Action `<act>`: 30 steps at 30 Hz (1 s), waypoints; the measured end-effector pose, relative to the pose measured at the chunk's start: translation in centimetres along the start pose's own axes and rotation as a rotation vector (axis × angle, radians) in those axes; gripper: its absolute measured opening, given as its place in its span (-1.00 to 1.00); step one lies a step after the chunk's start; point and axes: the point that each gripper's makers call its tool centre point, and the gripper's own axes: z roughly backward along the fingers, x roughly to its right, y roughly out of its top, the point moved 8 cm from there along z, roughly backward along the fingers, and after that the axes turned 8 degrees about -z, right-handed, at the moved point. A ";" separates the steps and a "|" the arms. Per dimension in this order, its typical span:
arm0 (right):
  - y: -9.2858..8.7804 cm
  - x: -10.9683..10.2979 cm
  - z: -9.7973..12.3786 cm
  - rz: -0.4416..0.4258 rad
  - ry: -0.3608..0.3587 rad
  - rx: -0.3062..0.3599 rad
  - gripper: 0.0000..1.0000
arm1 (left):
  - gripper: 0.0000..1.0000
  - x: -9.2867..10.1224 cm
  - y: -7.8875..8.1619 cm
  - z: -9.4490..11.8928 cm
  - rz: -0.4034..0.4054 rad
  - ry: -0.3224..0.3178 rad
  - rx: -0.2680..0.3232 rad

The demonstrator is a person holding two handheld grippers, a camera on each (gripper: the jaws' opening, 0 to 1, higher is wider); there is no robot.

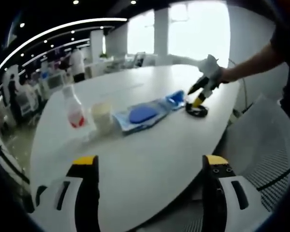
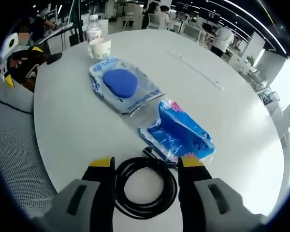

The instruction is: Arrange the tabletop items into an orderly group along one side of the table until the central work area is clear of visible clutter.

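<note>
A black coiled cable [image 2: 145, 187] lies on a white table [image 2: 77, 130]. Beside it is a bright blue crinkled packet [image 2: 181, 133]; farther off, a clear pouch with a blue disc [image 2: 120, 83]. A cream paper cup [image 2: 100, 48] and a clear bottle with a red label [image 1: 74, 108] stand farthest.

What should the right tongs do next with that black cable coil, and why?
Probably lower and close: in the right gripper view the right tongs stand open, jaws straddling the coiled black cable, which lies flat on the white table beside the blue crinkled packet. Gripping one side of the loop would likely let it be carried toward the bottle and paper cup.
</note>
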 end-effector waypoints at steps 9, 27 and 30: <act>-1.8 -0.8 -1.0 -0.069 -0.007 -0.022 0.03 | 0.67 0.1 0.0 -0.1 -0.005 -0.009 -0.005; -3.2 -2.4 -2.6 -0.262 -0.020 0.009 -0.47 | 0.62 0.0 -0.2 -0.1 -0.007 -0.007 -0.014; -3.2 -2.6 -2.7 -0.303 -0.028 0.024 -0.56 | 0.62 0.0 -0.3 -0.1 -0.005 -0.005 -0.014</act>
